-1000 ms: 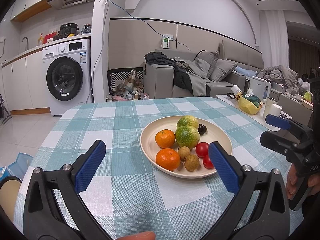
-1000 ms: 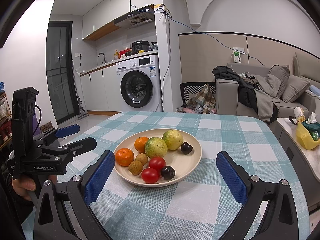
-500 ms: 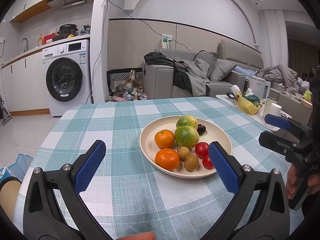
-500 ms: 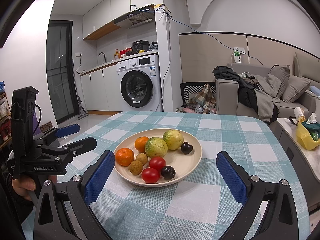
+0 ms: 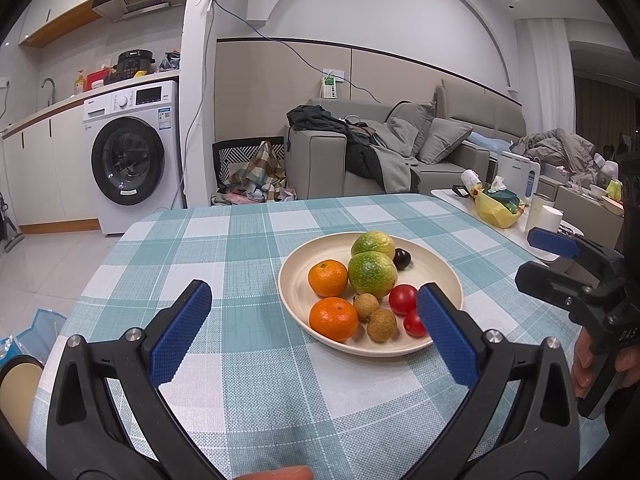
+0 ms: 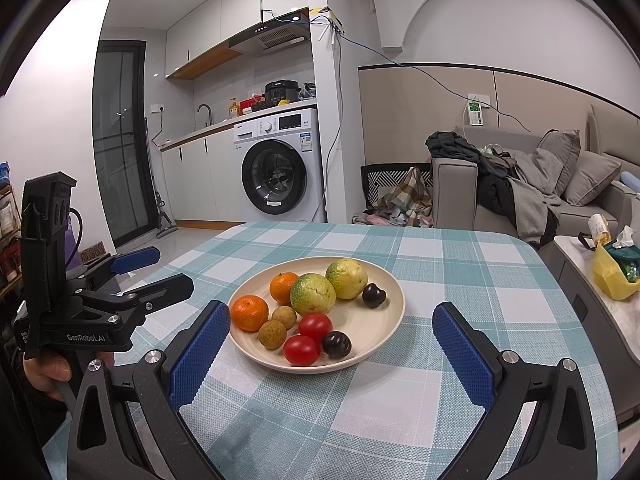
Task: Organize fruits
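Observation:
A cream plate (image 5: 444,270) (image 6: 394,300) rests on a teal checked tablecloth (image 5: 248,240) (image 6: 448,256). It holds two oranges (image 5: 333,318) (image 6: 249,312), two green-yellow round fruits (image 5: 372,273) (image 6: 312,294), two small brown fruits (image 6: 272,333), two red tomatoes (image 6: 301,349) and two dark plums (image 6: 337,344). My left gripper (image 5: 314,326) is open, hovering short of the plate's near left side. My right gripper (image 6: 331,354) is open too, its fingers straddling the plate's near edge from above. Each gripper shows at the side of the other's view.
A side table (image 5: 452,196) with a yellow bag (image 5: 496,210), a white jug and cups stands right of the table. A grey sofa (image 5: 400,152), a washing machine (image 6: 280,168) and a laundry basket (image 6: 400,192) lie beyond the far edge.

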